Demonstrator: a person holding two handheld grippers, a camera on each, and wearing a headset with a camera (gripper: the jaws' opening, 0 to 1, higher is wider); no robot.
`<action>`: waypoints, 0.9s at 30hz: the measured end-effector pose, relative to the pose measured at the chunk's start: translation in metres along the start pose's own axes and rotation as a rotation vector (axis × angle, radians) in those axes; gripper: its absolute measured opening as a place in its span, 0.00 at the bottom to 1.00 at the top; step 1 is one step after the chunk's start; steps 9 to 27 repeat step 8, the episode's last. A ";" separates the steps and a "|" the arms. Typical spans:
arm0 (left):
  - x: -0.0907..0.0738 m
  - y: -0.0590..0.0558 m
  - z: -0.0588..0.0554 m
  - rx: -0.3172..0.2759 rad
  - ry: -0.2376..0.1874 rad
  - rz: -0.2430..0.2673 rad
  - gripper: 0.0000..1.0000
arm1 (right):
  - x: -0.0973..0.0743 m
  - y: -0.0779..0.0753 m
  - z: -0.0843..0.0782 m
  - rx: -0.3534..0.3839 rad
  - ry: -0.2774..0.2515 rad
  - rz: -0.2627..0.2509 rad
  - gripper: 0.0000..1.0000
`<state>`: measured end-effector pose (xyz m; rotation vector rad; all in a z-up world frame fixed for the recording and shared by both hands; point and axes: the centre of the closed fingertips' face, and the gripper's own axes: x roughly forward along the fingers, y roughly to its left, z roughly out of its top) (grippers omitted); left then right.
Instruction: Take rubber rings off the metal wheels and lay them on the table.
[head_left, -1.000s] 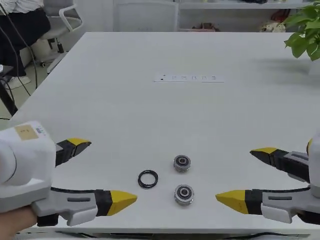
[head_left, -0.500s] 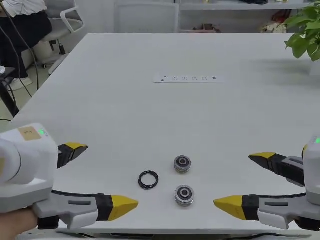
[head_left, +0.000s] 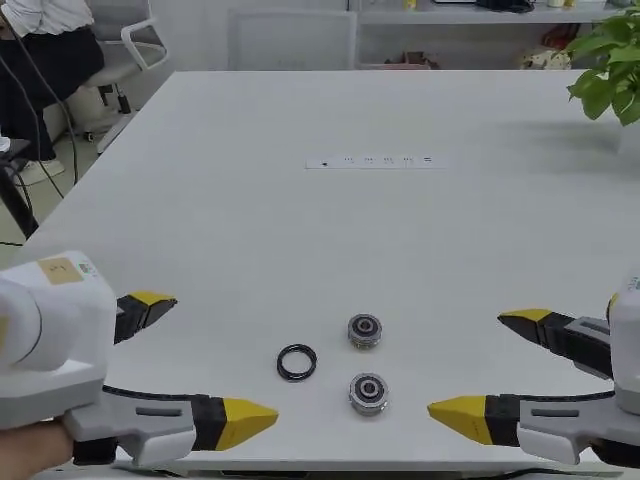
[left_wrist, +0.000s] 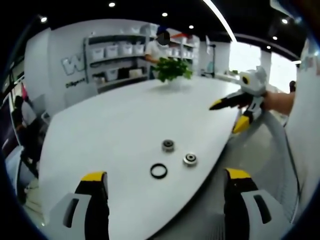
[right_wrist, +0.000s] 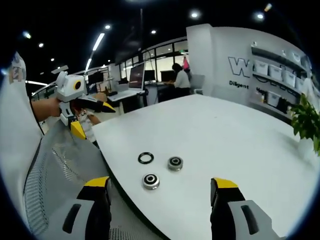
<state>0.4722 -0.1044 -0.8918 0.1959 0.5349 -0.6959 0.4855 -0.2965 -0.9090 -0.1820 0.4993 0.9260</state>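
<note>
A black rubber ring (head_left: 296, 362) lies flat on the white table (head_left: 350, 230) near its front edge. Two metal wheels lie to its right, one farther (head_left: 364, 330) and one nearer (head_left: 369, 391). I cannot tell whether a ring sits on either wheel. My left gripper (head_left: 205, 360) is open, left of the ring and touching nothing. My right gripper (head_left: 480, 365) is open, right of the wheels. The left gripper view has the ring (left_wrist: 158, 171) and both wheels (left_wrist: 168, 145) (left_wrist: 190, 159) ahead of the wide jaws. The right gripper view shows the ring (right_wrist: 145, 158) and wheels (right_wrist: 175, 163) (right_wrist: 150, 181).
A flush socket strip (head_left: 370, 160) sits in the table's middle. A potted plant (head_left: 610, 70) stands at the far right corner. Office chairs (head_left: 130, 40) and a person are beyond the far left corner. The table's front edge runs just under the grippers.
Both grippers stay open and hover in nearly the same place; the left one has dipped slightly toward the table's front edge. Ring and wheels have not moved.
</note>
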 end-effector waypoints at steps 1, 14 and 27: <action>0.000 0.000 0.000 0.000 0.000 0.000 0.97 | 0.000 0.000 0.000 0.001 0.000 0.000 0.81; -0.001 0.001 -0.001 0.002 0.003 0.006 0.97 | 0.000 0.000 0.000 0.003 -0.003 0.002 0.81; -0.001 0.001 -0.001 0.002 0.003 0.006 0.97 | 0.000 0.000 0.000 0.003 -0.003 0.002 0.81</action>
